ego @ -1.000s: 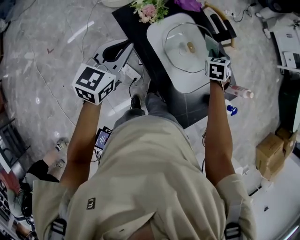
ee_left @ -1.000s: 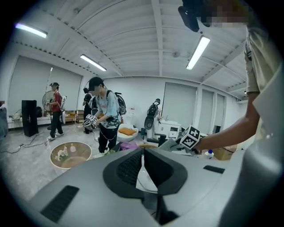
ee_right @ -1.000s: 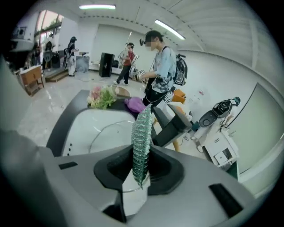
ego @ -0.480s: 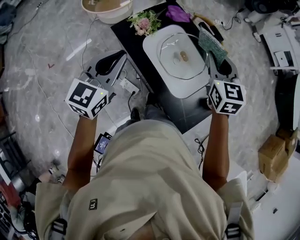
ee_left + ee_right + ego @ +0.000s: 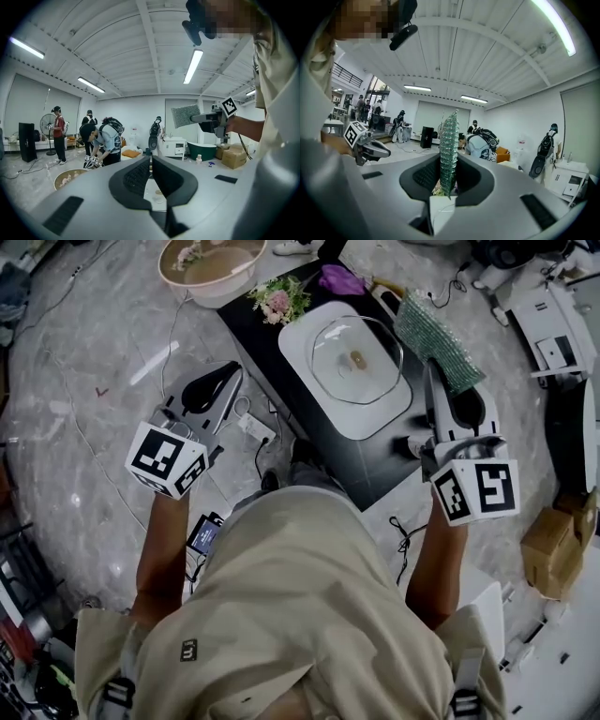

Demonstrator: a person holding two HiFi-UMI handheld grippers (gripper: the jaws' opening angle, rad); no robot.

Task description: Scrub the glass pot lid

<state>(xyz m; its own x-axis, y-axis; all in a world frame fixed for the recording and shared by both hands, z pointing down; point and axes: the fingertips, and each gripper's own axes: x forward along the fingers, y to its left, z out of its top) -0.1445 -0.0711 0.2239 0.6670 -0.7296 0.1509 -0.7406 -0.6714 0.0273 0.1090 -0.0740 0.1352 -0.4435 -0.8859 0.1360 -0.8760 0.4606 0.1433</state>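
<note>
Nearest the camera, the person's beige shirt fills the lower head view, with both forearms reaching forward. The left gripper (image 5: 150,160) is held off to the left of the black table (image 5: 370,465), over the marble floor. Its jaws are drawn in to a thin slit with nothing between them.

The right gripper (image 5: 448,168) is clamped on one edge of a green, knobbly-textured rectangular scrub pad (image 5: 433,329). The pad stands up out of the jaws and is lifted above the table's right side, clear of everything.

Beyond both grippers, the round clear glass pot lid (image 5: 337,362) lies flat, knob up, on a white rounded plastic tray (image 5: 375,418) in the middle of the table. Neither gripper touches it. Further off are a small bunch of pink and white flowers (image 5: 279,298) at the tray's far corner and a beige round basin (image 5: 169,268) on the floor.

The step in hand looks like bringing the pad to the lid. It would likely go best if the right gripper tilts so the pad's broad face meets the glass, not its edge, since a pad pinched at one side will probably fold under pressure. The lid may skate on the smooth tray, so the left gripper would do well to come across and steady the rim or knob before any rubbing begins.
</note>
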